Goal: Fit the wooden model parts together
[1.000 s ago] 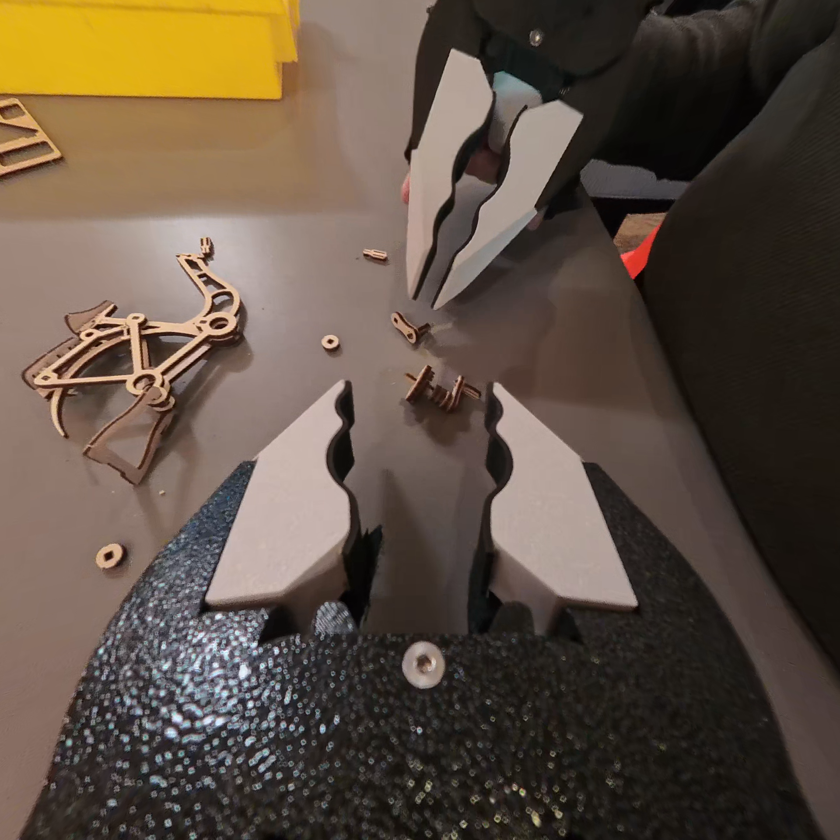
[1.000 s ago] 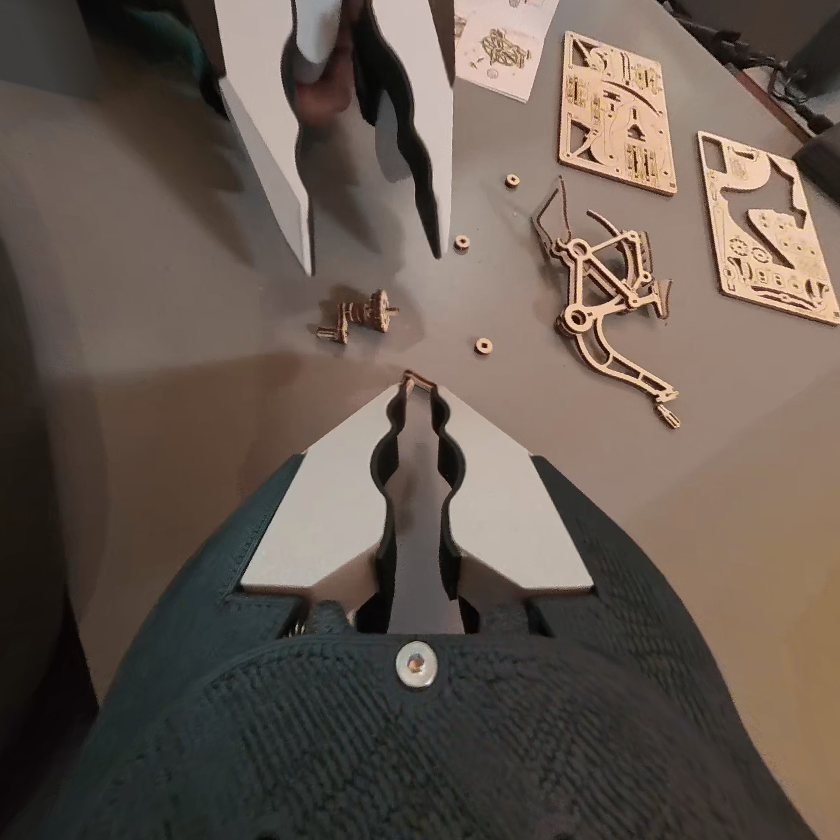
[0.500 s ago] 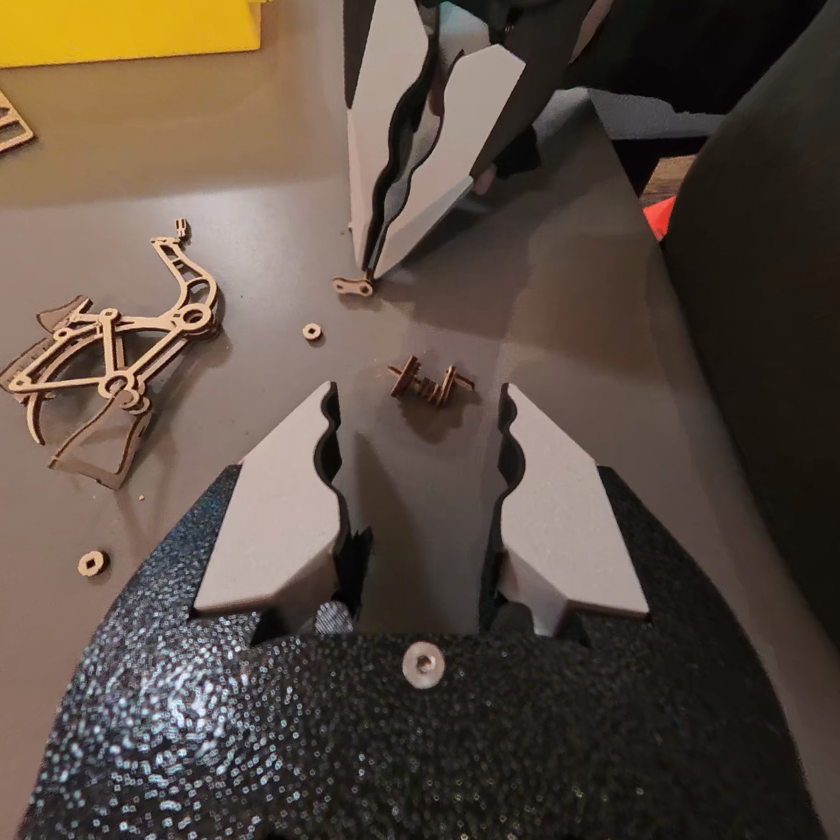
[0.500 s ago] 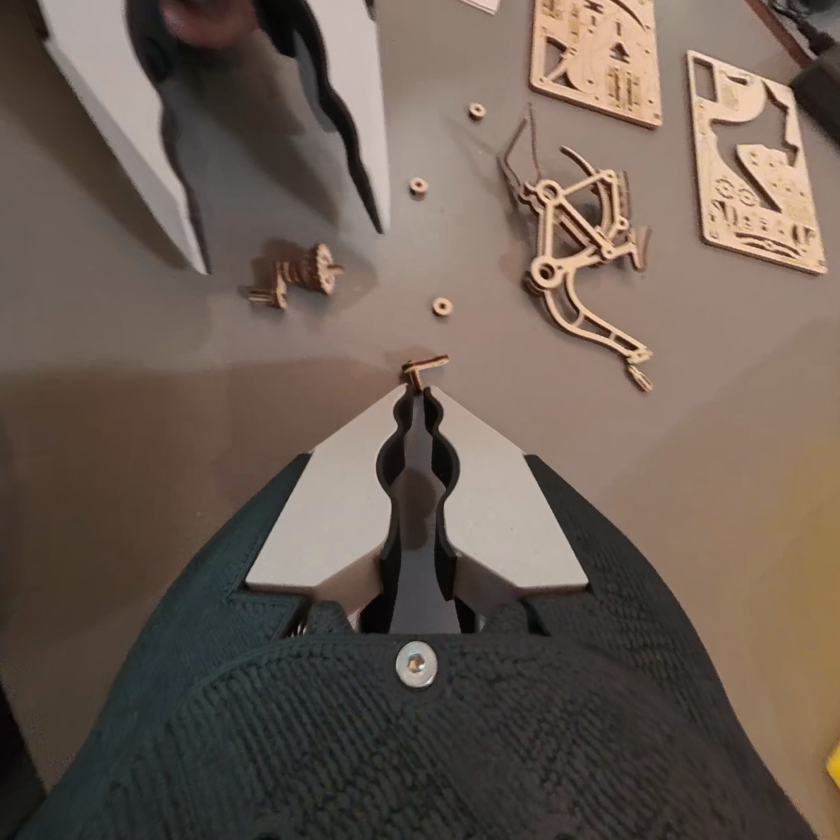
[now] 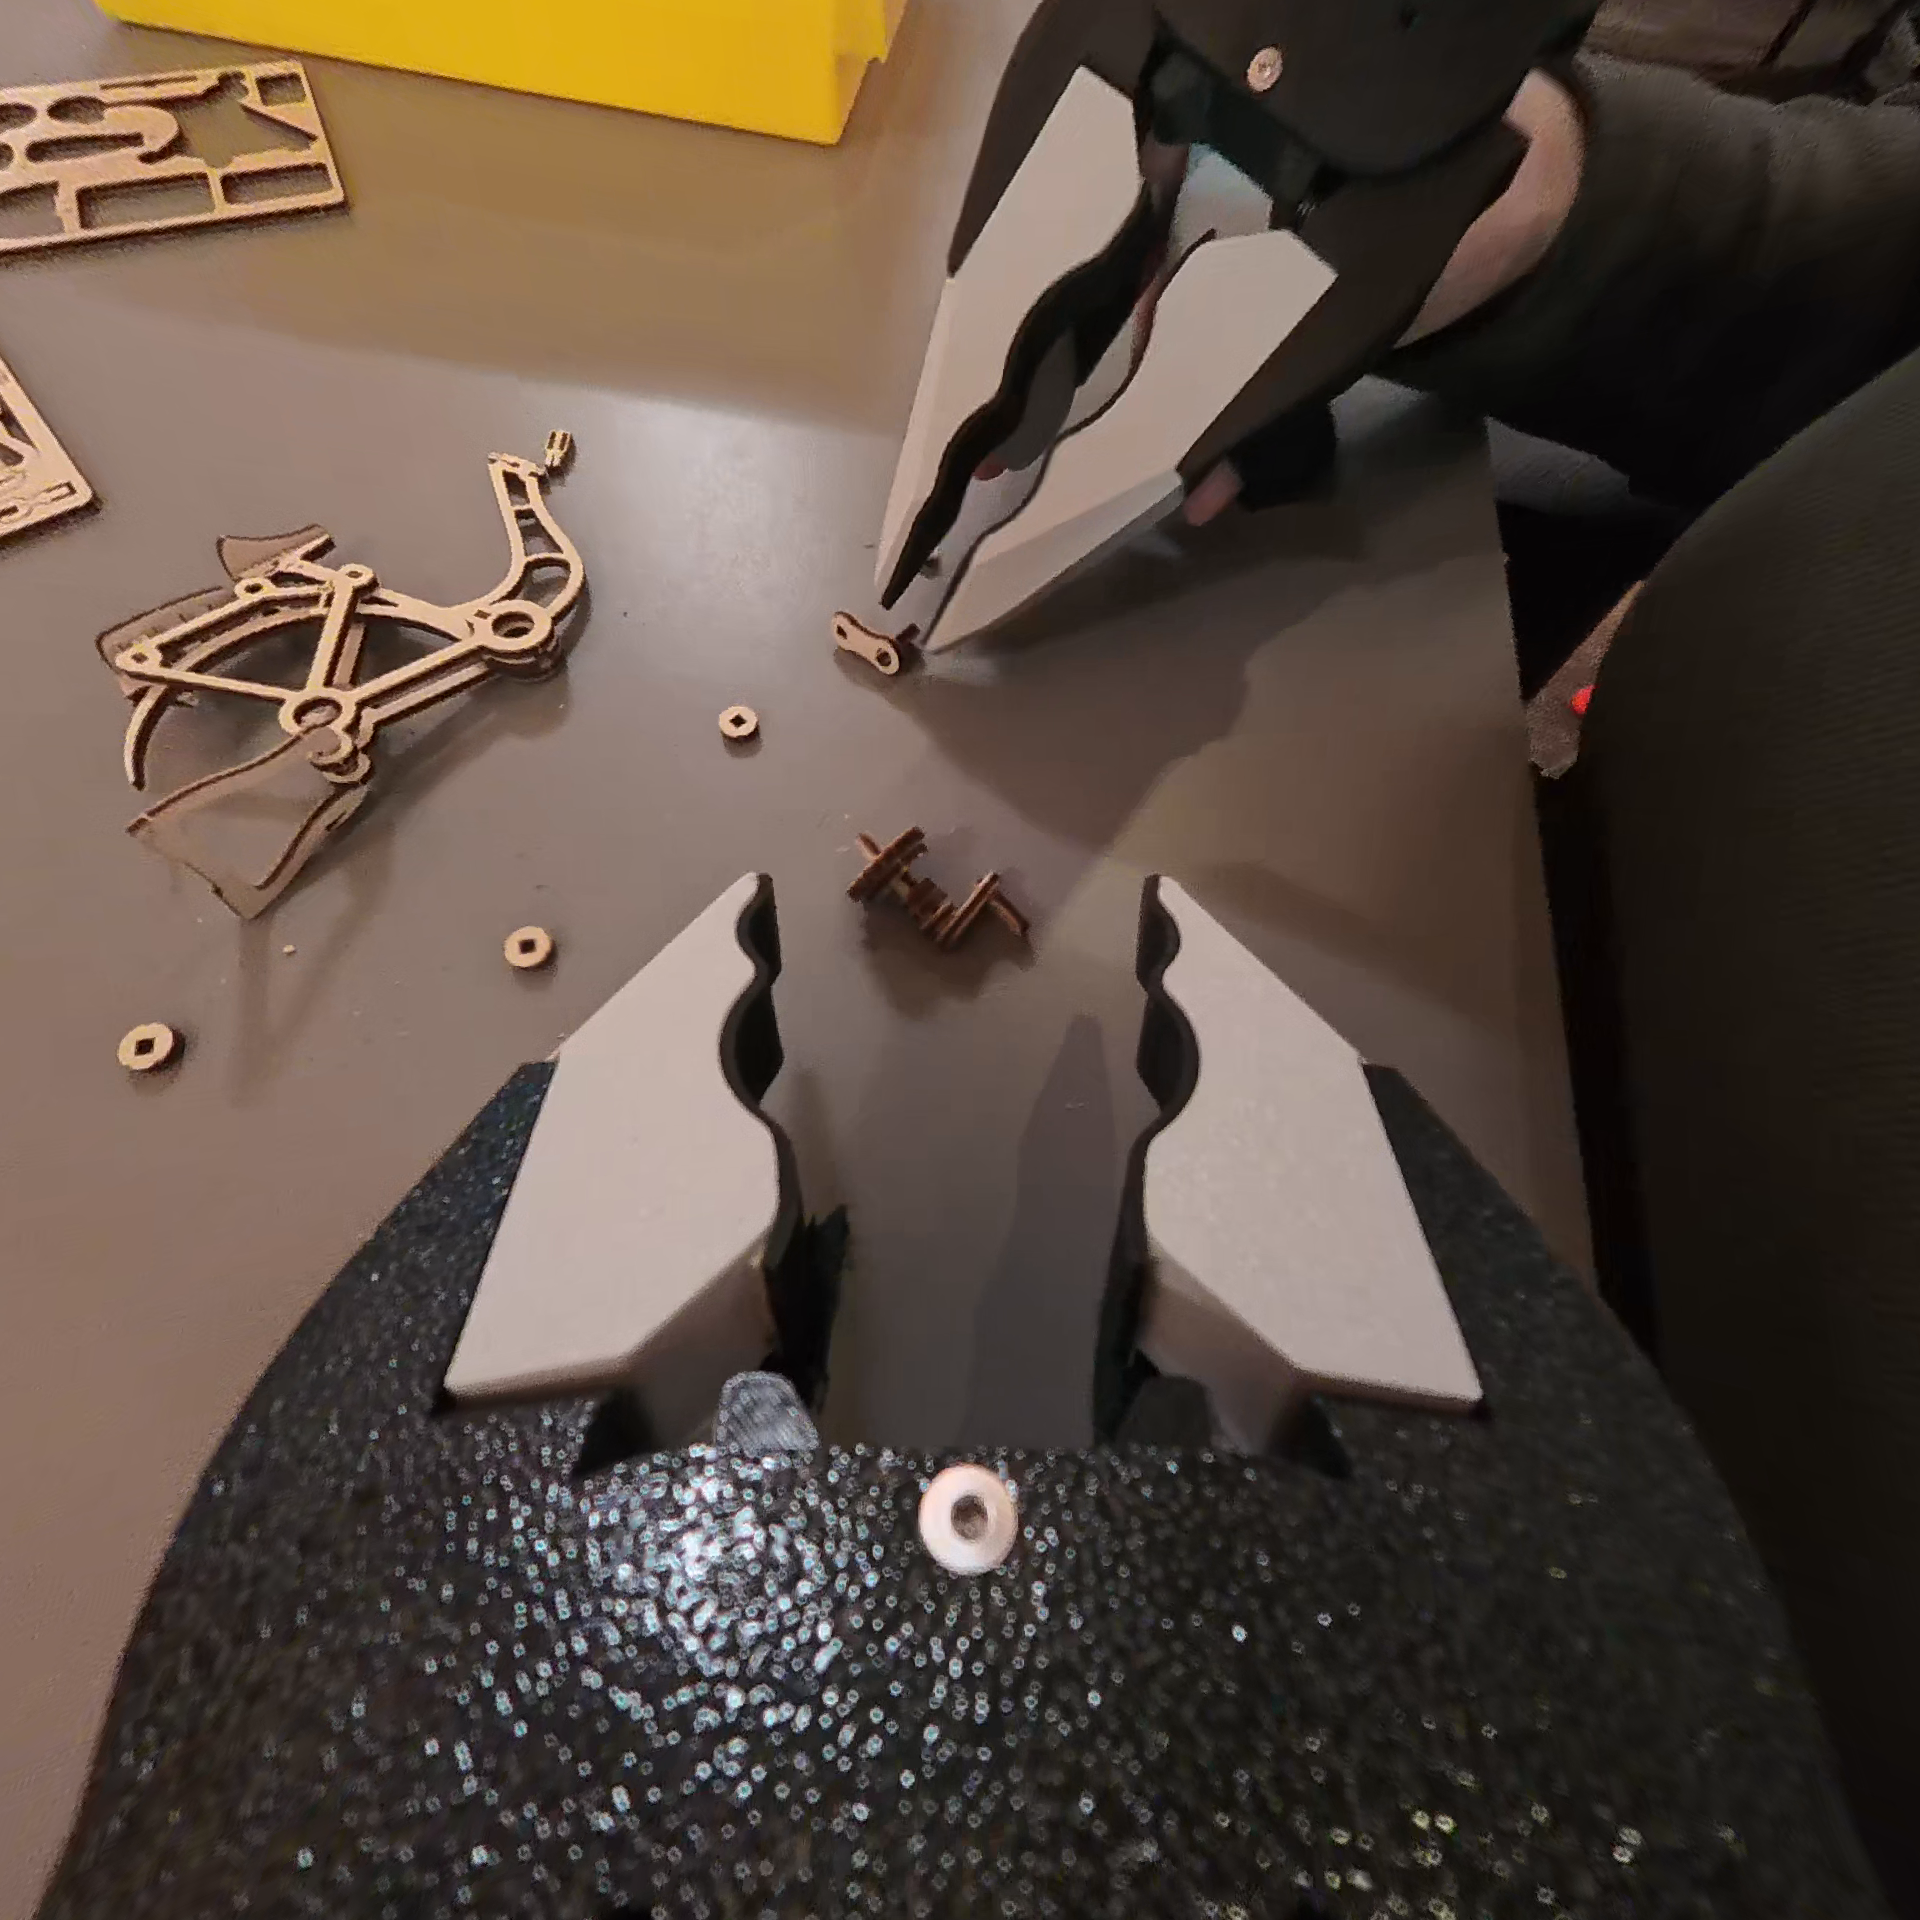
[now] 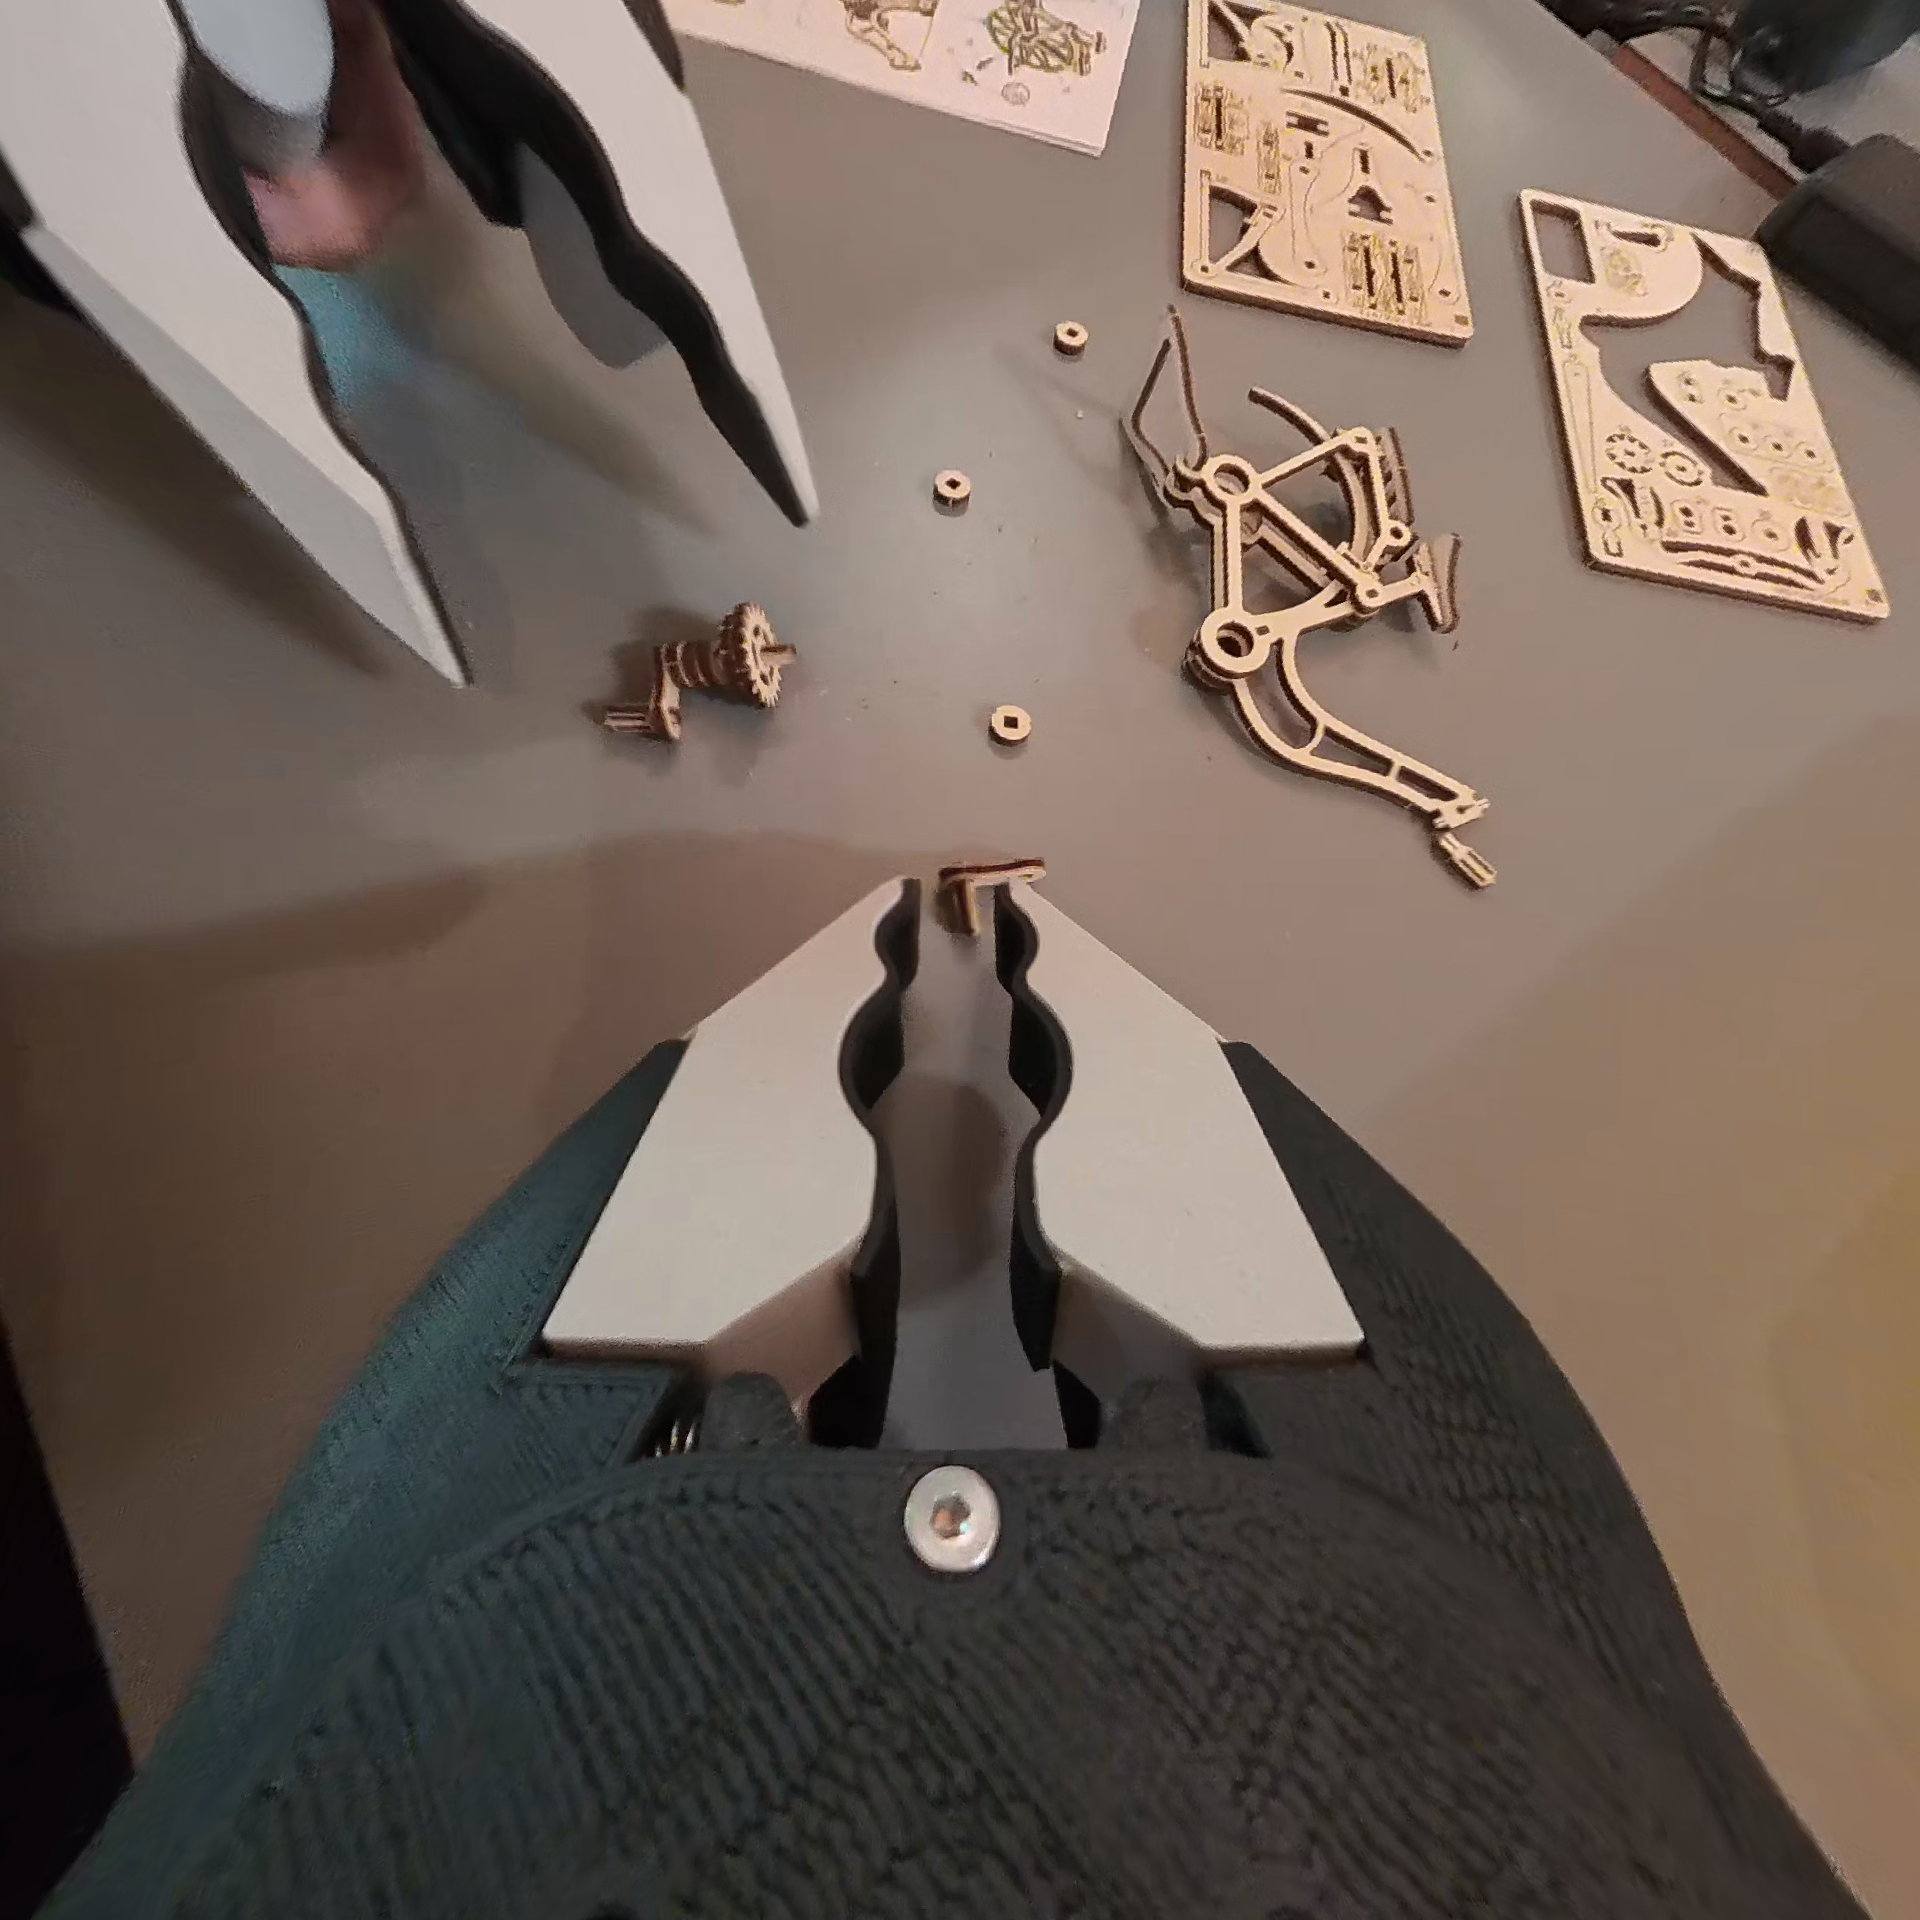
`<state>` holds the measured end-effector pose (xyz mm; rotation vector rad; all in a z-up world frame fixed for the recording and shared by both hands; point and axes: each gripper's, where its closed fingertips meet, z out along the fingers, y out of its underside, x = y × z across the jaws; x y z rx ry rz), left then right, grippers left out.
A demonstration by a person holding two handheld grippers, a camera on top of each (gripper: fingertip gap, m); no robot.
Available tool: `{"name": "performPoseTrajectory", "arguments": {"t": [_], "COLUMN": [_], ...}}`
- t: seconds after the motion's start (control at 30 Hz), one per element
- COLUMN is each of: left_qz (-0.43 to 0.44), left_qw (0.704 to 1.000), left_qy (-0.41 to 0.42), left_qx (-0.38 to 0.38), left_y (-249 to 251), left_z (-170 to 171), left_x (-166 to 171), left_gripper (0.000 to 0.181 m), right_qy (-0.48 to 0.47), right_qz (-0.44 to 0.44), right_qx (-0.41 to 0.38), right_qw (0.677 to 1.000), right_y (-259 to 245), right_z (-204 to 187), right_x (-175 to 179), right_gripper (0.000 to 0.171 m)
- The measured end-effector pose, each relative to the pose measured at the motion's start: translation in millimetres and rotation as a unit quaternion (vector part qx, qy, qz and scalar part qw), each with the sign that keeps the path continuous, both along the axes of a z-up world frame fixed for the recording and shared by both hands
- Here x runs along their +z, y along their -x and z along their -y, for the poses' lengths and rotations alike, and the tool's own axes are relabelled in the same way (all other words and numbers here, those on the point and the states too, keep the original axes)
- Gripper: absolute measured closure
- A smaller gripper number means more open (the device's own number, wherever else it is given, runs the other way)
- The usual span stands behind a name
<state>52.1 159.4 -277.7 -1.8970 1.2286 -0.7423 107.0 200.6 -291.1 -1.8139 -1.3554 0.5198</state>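
The right tool (image 6: pixel 954 883), shut tight before, now gapes a little around the small flat wooden link (image 6: pixel 982 883); left tool (image 5: pixel 956 914) stays wide.

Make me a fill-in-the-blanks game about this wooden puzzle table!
The box at the far edge of the table is ____.
The jaws of the left hand-held gripper stand ____.
____ small wooden rings lie loose on the table.
Missing words: yellow, open, three.
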Motion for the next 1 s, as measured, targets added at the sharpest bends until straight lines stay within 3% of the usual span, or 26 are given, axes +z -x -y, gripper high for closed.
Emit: {"name": "performPoseTrajectory", "arguments": {"t": [0.27,0.4,0.53,0.63,0.73,0.87,1.0], "left_qz": [0.071,0.142,0.295,0.392,0.421,0.422,0.436], "left_qw": [0.997,0.986,0.954,0.919,0.905,0.902,0.895], "left_qy": [-0.032,-0.077,-0.047,-0.024,-0.056,-0.071,-0.067], "left_qx": [0.014,0.038,0.03,0.025,0.005,-0.051,-0.068], "left_y": [-11,-12,-14,-13,-13,-23,-30], "left_z": [15,13,22,25,33,52,60], "left_x": [20,46,87,112,126,132,134], "left_gripper": [0.114,0.118,0.122,0.123,0.133,0.141,0.146], "right_qy": [-0.011,0.005,0.075,0.103,0.163,0.287,0.339], "right_qz": [0.008,-0.148,-0.364,-0.462,-0.487,-0.512,-0.494], "right_qx": [0.059,0.134,0.226,0.264,0.309,0.371,0.401], "right_qw": [0.998,0.98,0.9,0.841,0.801,0.72,0.693], "right_y": [5,26,33,30,31,26,28], "right_z": [-2,17,50,65,80,94,104], "right_x": [-2,43,108,140,152,165,161], "right_gripper": [0.169,0.17,0.17,0.171,0.17,0.171,0.17]}}
